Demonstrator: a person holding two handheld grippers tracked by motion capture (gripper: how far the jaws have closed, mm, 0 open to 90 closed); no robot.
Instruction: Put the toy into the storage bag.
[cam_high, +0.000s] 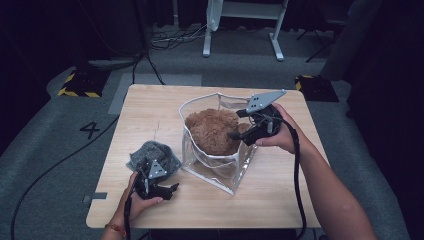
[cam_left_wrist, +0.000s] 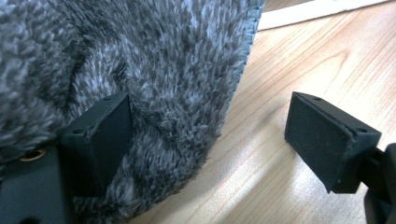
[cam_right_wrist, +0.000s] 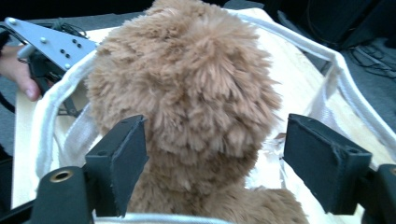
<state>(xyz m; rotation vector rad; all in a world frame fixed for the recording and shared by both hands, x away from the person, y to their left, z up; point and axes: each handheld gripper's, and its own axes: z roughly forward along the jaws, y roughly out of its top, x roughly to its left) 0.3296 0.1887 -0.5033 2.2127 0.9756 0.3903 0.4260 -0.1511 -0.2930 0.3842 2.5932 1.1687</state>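
- Wooden table (cam_high: 280, 195): carries all items.
- Clear plastic bag with white trim (cam_high: 220, 170): stands open at table centre.
- Brown plush toy (cam_high: 212, 131): sits inside the bag, filling its upper part.
- Grey fuzzy cloth (cam_high: 152, 152): lies on the table, left of the bag and close beside it.
- Right gripper (cam_high: 239, 134): at the bag's right rim; jaws apart, flanking the plush toy, which is not clamped.
- Left gripper (cam_high: 172, 189): low on the table near the cloth; jaws apart, one jaw against the cloth, nothing clamped.
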